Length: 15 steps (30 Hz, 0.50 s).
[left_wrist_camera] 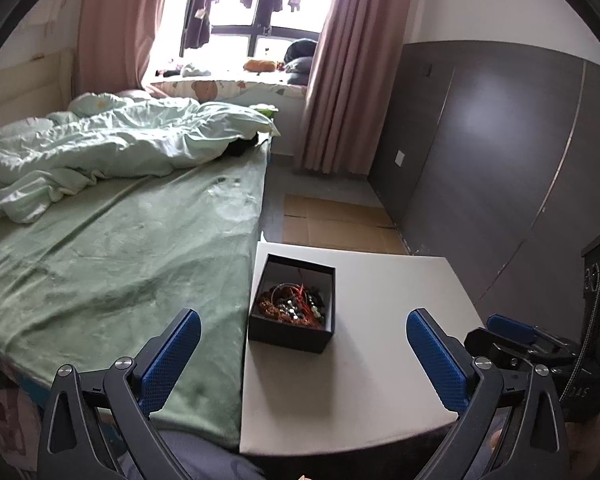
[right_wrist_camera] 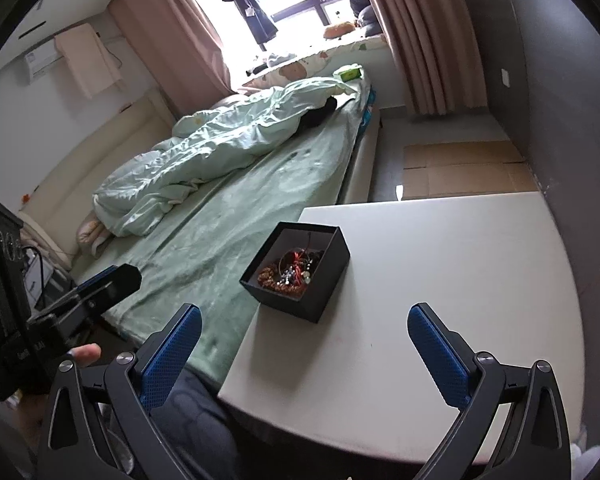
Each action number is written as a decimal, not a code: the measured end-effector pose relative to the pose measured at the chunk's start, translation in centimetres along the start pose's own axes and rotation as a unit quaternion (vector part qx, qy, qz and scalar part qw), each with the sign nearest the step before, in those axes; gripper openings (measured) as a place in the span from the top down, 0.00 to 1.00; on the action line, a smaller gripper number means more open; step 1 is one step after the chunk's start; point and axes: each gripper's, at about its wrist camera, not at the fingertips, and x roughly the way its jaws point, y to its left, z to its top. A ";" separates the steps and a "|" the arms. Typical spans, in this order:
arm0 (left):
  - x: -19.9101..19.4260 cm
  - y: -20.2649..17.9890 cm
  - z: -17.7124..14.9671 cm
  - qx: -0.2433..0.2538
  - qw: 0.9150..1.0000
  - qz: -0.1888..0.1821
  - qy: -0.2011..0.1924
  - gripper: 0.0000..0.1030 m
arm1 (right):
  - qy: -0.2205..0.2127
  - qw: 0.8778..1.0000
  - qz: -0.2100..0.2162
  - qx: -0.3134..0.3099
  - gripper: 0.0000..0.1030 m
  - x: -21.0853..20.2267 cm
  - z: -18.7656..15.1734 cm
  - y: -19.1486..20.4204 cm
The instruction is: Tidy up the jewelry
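While the bed [left_wrist_camera: 132,248] with its green sheet and rumpled pale duvet [left_wrist_camera: 112,148] fills most of the room beneath the window with pink curtains [left_wrist_camera: 340,80], the white table [left_wrist_camera: 380,340] stands pushed against the bed's side, and flattened cardboard [left_wrist_camera: 332,224] lies on the floor beyond it by the grey wardrobe wall [left_wrist_camera: 500,140]. On the table, close to the edge that meets the bed, sits an open black box [left_wrist_camera: 292,304] with a pale lining. It holds a tangled heap of jewelry [left_wrist_camera: 294,308]: brownish beaded strands, dark beads, some silvery pieces and thin red cords, all gathered toward the near end of the box, with a bare stretch of lining at the far end. The left gripper [left_wrist_camera: 302,340] hangs above the table's near edge with its blue-padded fingers [left_wrist_camera: 172,356] spread wide and nothing between them; the box lies just ahead of it, slightly left of the midline between the fingers and apart from both. The right gripper [right_wrist_camera: 304,340] is likewise spread wide and holds nothing, and the box [right_wrist_camera: 296,270] lies ahead of it, between its fingers' lines and turned at an angle in that view, the jewelry [right_wrist_camera: 294,272] untouched inside. Small pale lettering shows on each gripper's black body, too blurred to read.
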 end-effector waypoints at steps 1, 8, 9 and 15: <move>-0.5 -0.2 -0.2 0.002 1.000 -0.001 -0.002 0.00 | -0.002 1.000 -0.002 -0.002 0.00 -0.6 -0.3 0.2; -4.1 -1.5 -2.4 0.020 1.000 -0.005 -0.011 0.00 | -0.017 1.000 -0.017 -0.011 0.00 -5.4 -2.7 1.8; -4.5 -1.5 -2.6 0.020 1.000 -0.006 -0.013 0.00 | -0.018 1.000 -0.016 -0.012 0.00 -5.8 -3.0 2.0; -7.1 -1.6 -4.3 0.021 0.999 -0.012 -0.026 0.00 | -0.028 0.999 -0.021 -0.019 0.00 -8.6 -5.0 3.0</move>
